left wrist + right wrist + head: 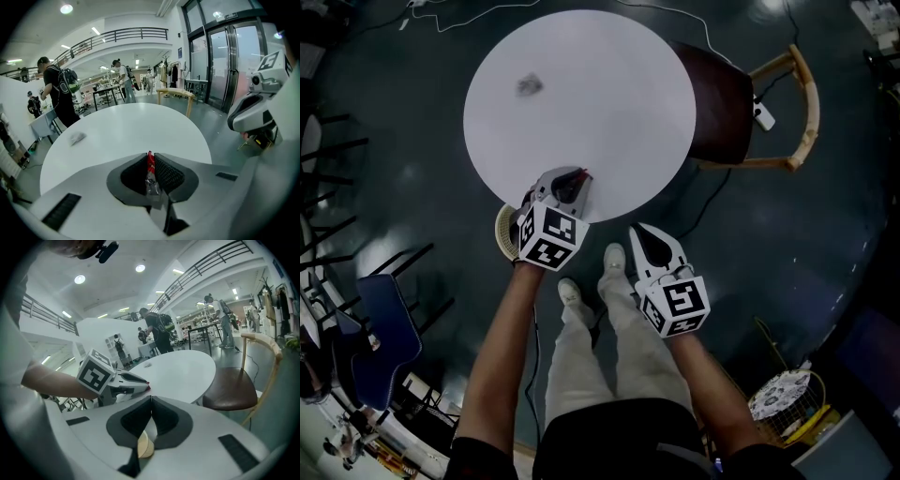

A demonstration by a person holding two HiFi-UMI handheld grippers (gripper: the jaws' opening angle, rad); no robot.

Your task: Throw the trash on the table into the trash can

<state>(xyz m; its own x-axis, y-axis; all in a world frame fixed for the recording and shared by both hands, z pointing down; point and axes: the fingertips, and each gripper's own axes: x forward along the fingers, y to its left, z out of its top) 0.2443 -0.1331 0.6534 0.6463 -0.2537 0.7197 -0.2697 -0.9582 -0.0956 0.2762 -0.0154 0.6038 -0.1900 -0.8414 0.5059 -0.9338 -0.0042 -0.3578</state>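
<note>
Left gripper view: left gripper [151, 158] clamps red wrapper [150, 179] at near edge of table [140, 126]; wrapper's lower end hidden. Right gripper [151, 400] closed, empty. Far scrap [530, 86] blurred.

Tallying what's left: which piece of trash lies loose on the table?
The small grey crumpled scrap at the far side of the round white table; the red wrapper is pinched in the left tongs.
</note>
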